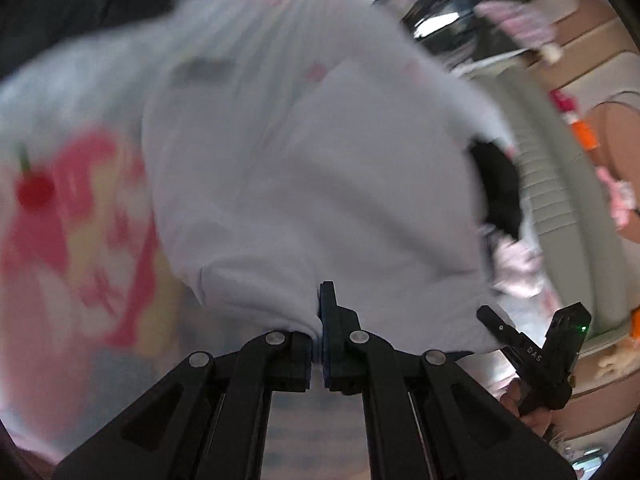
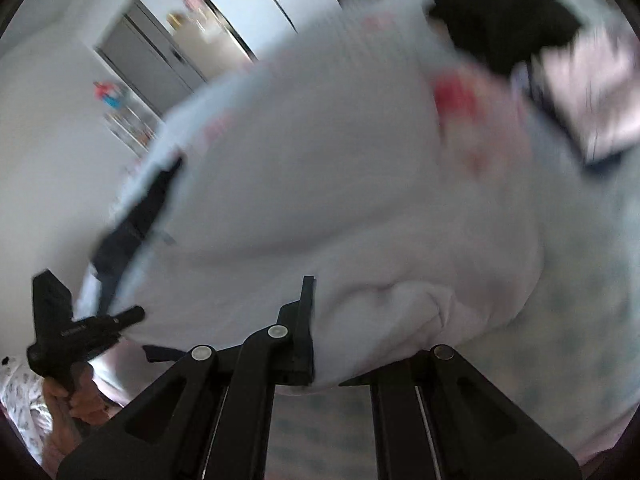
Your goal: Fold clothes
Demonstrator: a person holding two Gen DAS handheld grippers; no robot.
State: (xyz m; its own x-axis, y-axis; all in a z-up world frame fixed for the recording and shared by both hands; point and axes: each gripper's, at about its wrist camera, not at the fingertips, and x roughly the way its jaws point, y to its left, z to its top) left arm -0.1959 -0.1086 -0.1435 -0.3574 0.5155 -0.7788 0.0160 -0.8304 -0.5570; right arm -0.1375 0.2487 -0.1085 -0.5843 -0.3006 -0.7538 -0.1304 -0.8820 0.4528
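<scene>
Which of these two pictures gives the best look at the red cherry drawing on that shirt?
The left wrist view. There the cherry print shows on the pale shirt, with its green stem, beside pink and yellow shapes, though blurred. The right wrist view shows the same shirt with only faint red smudges, no cherry.

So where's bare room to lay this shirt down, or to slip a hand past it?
No bare surface shows. The white shirt, pinched by the left gripper and right gripper, fills both views. A printed cloth lies to its left. The only open gap is beside the white wall; the cushioned seat side looks cluttered.
</scene>
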